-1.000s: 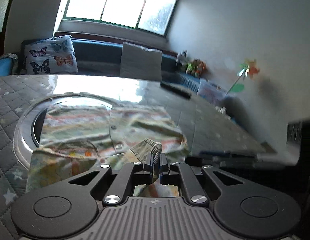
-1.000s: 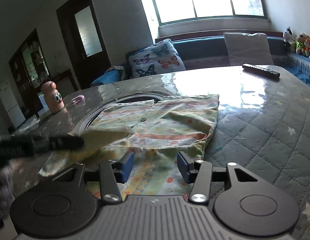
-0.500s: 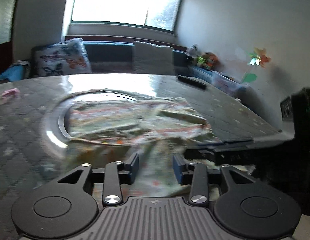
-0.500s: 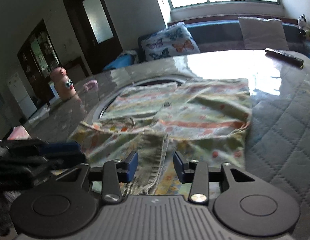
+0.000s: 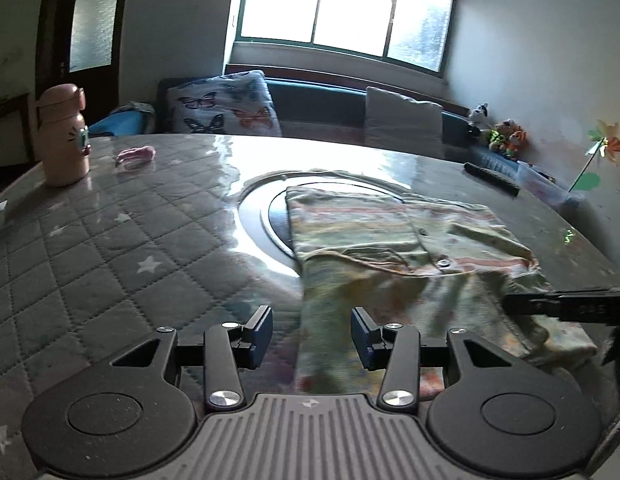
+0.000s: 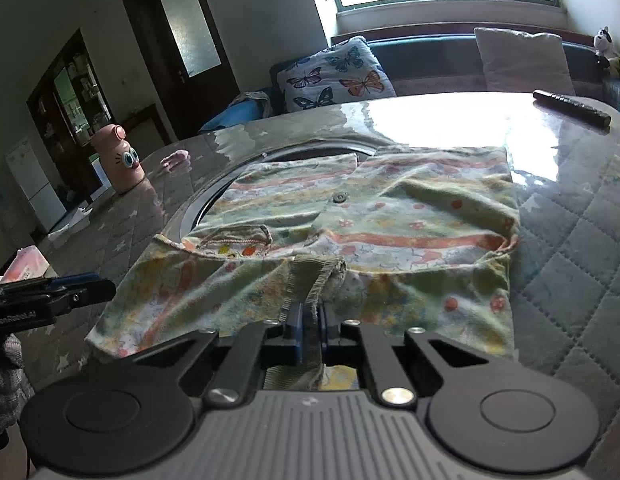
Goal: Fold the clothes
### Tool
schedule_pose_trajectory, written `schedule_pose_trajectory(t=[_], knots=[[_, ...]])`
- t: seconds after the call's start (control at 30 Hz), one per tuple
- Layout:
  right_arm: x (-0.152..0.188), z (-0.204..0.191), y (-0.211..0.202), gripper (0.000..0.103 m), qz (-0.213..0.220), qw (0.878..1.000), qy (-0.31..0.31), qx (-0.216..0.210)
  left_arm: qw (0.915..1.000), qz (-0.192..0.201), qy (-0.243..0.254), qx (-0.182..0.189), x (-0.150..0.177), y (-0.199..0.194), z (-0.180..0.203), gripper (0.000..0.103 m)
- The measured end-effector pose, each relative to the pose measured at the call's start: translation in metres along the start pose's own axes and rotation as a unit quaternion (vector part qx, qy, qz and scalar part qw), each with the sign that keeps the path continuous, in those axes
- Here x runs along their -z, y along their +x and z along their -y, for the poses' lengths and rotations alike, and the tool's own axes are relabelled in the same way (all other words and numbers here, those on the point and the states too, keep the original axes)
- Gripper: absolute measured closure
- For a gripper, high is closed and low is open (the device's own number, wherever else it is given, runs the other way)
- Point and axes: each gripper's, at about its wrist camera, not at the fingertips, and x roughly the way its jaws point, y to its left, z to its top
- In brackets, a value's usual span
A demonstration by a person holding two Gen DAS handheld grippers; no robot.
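Midway through a fold, the left gripper (image 5: 311,332) hovers with jaws apart at the garment's (image 6: 373,216) left edge.
Right gripper (image 6: 310,330) pinches the ribbed cuff (image 6: 317,276), apparently to draw it over the shirt spread on the quilted table (image 6: 581,248).

Garment (image 6: 373,216): small buttoned top, pale green cloth printed with orange and pink stripes and small flowers, lying mostly flat and partly folded on the quilted worktop (image 6: 581,264), its far part over the round inset ring. One dark button shows on the front placket; near portion is rumpled, with a ribbed cuff edge raised at the near middle. In the left wrist view the garment (image 5: 393,248) lies right of centre, near edge blurred.
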Motion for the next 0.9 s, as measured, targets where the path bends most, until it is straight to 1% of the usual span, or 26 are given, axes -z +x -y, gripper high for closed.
schedule_pose_trajectory(t=[0.17, 0.27, 0.37, 0.43, 0.6, 0.73, 0.77, 0.83, 0.9], knots=[[-0.008, -0.008, -0.021, 0.097, 0.021, 1.000, -0.013, 0.000, 1.0000, -0.004, 0.004, -0.003, 0.003, 0.004, 0.000, 0.056], [-0.014, -0.010, -0.039, 0.098, 0.039, 0.999, -0.021, 0.009, 0.9999, -0.009, 0.007, -0.003, 0.004, 0.009, 0.002, 0.056], [-0.015, -0.007, -0.050, 0.098, 0.047, 0.999, -0.016, 0.017, 0.9998, -0.015, 0.011, -0.006, 0.007, 0.013, 0.003, 0.056], [-0.013, -0.004, -0.049, 0.098, 0.047, 0.998, -0.015, 0.026, 0.9996, -0.019, 0.016, -0.012, 0.008, 0.016, 0.004, 0.056], [-0.003, 0.006, -0.034, 0.098, 0.026, 0.999, -0.005, 0.045, 0.9988, -0.027, 0.030, -0.026, 0.012, 0.020, 0.003, 0.056], [0.001, 0.011, -0.029, 0.096, 0.015, 0.999, -0.001, 0.044, 0.9987, -0.029, 0.032, -0.027, 0.009, 0.019, 0.000, 0.056], [0.002, 0.012, -0.028, 0.096, 0.013, 0.999, -0.001, 0.046, 0.9988, -0.025, 0.032, -0.025, 0.007, 0.018, 0.000, 0.058], [0.001, 0.013, -0.028, 0.093, 0.017, 0.998, -0.004, 0.053, 0.9991, -0.018, 0.032, -0.019, 0.000, 0.017, 0.002, 0.058], [-0.001, 0.014, -0.028, 0.092, 0.022, 0.998, -0.007, 0.060, 0.9994, -0.011, 0.033, -0.010, -0.006, 0.016, 0.004, 0.065]])
